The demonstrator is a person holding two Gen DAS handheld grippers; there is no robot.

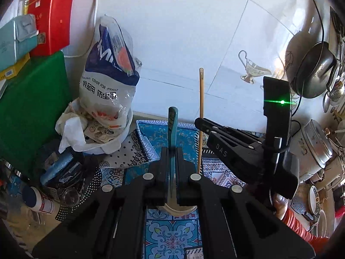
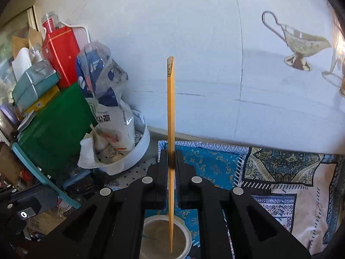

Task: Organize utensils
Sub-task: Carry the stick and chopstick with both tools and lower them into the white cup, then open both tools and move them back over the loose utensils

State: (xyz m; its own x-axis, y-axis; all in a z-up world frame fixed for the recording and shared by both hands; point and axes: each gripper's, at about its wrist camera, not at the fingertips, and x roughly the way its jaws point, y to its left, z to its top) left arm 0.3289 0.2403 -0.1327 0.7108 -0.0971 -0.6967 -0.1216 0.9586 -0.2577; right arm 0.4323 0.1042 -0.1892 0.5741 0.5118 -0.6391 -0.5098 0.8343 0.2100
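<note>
Chopstick and spoon held upright above the desk.
Right tongs clenched the chopstick over a cup; left tongs clenched the teal spoon handle.

Matt black plastic left gripper is clamping a glossy teal-handled spoon; matt black plastic right gripper is gripping a smooth pale wooden chopstick. Patterned blue woven cloth is covering the table; glossy white wall tiles are reflecting light; a crinkled shiny plastic bag is standing nearby.
</note>
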